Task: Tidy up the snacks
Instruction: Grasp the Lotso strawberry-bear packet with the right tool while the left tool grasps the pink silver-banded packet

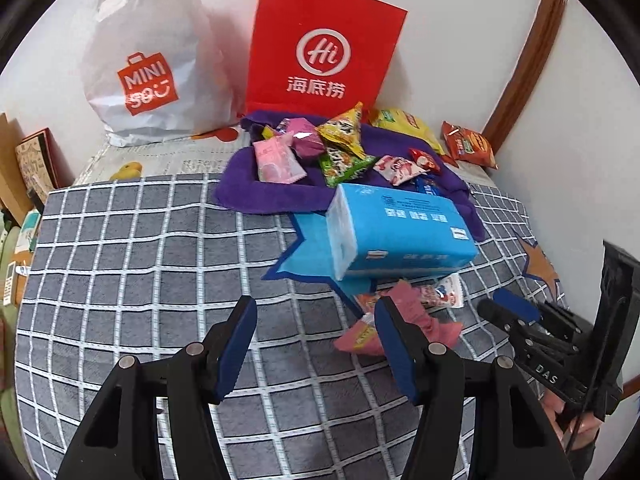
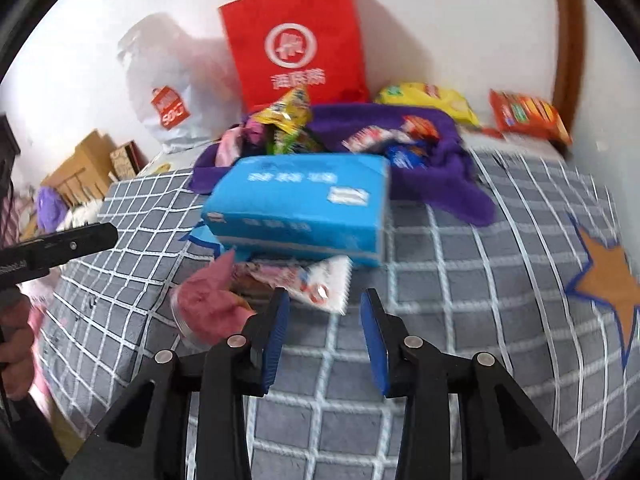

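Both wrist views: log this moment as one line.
left tongs: open, empty | right tongs: open, empty | pink packet: on bedspread, near tissue pack | snacks: on purple towel

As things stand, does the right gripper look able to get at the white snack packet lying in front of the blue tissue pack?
Probably yes. The right gripper is open and empty, just short of the white snack packet, with nothing between them. The blue tissue pack sits behind the packet.
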Available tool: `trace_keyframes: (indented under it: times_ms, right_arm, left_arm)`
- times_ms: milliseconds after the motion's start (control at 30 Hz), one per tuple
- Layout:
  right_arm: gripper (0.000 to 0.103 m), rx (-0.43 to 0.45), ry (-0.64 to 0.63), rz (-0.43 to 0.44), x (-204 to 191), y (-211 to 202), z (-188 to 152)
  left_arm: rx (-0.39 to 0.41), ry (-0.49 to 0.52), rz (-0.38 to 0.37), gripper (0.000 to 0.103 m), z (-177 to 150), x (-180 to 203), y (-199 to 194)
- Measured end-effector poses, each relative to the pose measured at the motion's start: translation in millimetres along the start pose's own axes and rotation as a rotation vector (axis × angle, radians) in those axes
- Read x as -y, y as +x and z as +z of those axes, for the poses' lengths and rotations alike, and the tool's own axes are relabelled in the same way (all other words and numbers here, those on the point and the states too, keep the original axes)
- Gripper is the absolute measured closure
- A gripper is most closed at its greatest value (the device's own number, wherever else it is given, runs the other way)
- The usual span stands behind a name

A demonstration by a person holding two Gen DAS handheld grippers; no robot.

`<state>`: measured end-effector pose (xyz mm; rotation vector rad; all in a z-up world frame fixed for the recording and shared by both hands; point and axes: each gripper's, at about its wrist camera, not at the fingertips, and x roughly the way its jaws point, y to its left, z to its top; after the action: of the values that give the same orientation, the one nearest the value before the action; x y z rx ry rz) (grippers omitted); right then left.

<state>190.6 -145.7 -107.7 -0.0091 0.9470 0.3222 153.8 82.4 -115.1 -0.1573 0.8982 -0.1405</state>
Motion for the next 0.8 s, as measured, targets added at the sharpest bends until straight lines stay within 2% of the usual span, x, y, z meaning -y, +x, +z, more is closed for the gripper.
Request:
trace_keyframes:
  times_ms: [167,300,367,467,533,700,800]
  right_arm:
    - [0.066,-0.028,-0.039,0.073,-18.6,27.6,18.9]
    - [0.066,-0.110,-0.103,0.087,-28.9,56.9,24.0]
    - [0.064,-0.122,-0.122,0.093,-31.1,66.3,24.2]
    - [0.055,-0.136,-0.116,0.111,-30.2,69.7,26.8]
    - [0.052,-0.176,-0.104,0.142,-24.4,71.3,26.2]
    - [0.052,-0.231,-0.083,0.176,-13.8,68.4,18.3]
    - [0.052,-0.221,-0.075,0.216,-15.4,60.7,16.0]
  left_arm:
    - [-0.005,-0.028,0.006,0.044,2.5,-16.8,1.4]
    - [-0.009,-0.033,-0.001,0.044,1.4,-24.4,4.1]
    - [-0.015,-0.035,-0.011,0.044,0.0,-27.6,7.6]
    - [-0.026,-0.047,-0.023,0.044,-1.3,-32.0,13.0]
    - [-0.035,-0.053,-0.037,0.044,-2.1,-33.7,16.3]
    - [-0.038,-0.056,-0.058,0.044,-6.4,-35.9,18.9]
    - [-0.041,-0.067,-0.070,0.044,-8.7,-37.5,18.5]
